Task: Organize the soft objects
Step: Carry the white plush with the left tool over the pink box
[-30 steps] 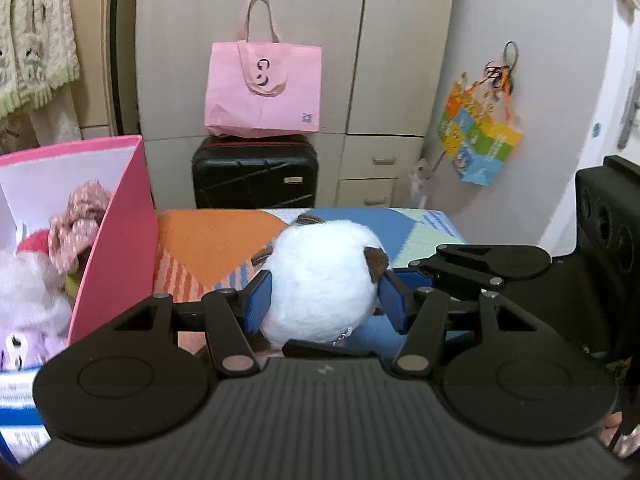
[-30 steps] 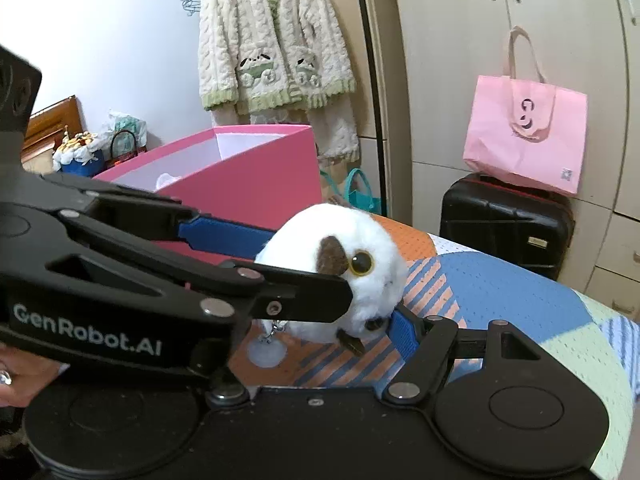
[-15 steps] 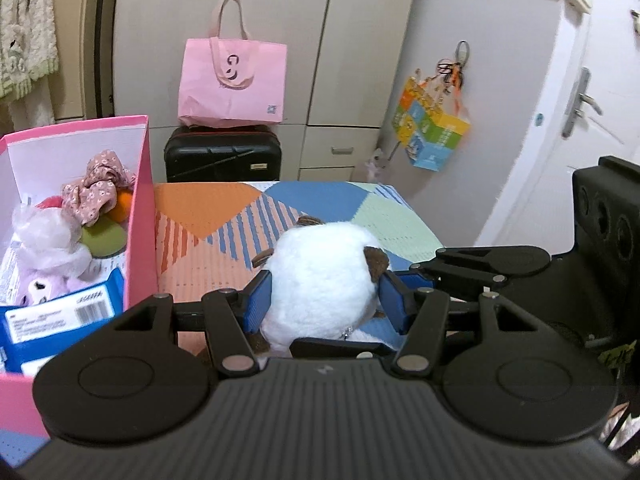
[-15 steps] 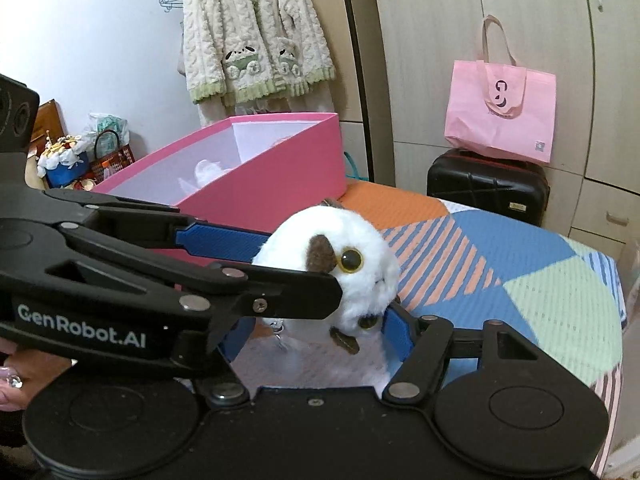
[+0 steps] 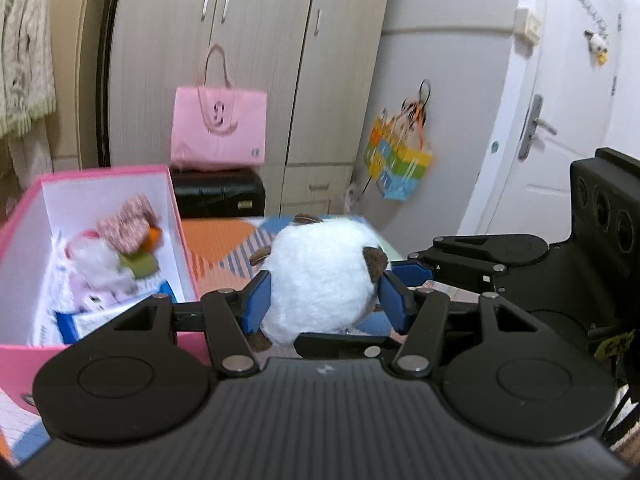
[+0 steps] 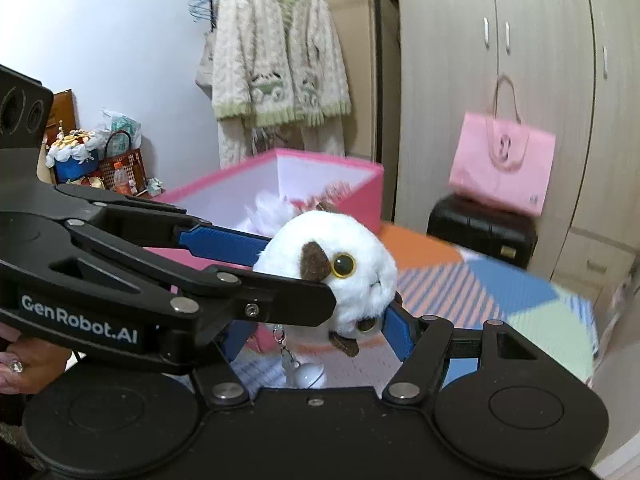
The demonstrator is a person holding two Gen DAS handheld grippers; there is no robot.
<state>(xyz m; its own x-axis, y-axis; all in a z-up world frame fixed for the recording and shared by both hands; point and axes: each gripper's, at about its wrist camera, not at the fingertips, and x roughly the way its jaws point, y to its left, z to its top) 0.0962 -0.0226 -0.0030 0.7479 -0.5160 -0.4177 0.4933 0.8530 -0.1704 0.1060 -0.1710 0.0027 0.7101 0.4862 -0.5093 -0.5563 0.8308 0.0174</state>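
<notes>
Pink box [image 5: 182, 236] holds soft toys; both the left gripper [image 5: 322, 294] and right gripper [image 6: 320, 320] clamp the white plush [image 5: 320, 276].

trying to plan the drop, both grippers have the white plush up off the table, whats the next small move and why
Probably carry the plush sideways over the pink box. Both the left gripper and right gripper clamp it in the air, and the box beside it is open and already holds soft things.

Pink tote [image 5: 219, 128] atop blk suitcase [image 5: 219, 194], cardigan [image 6: 276, 60] hung

White plush owl [image 6: 340, 276] aloft, gripped
</notes>
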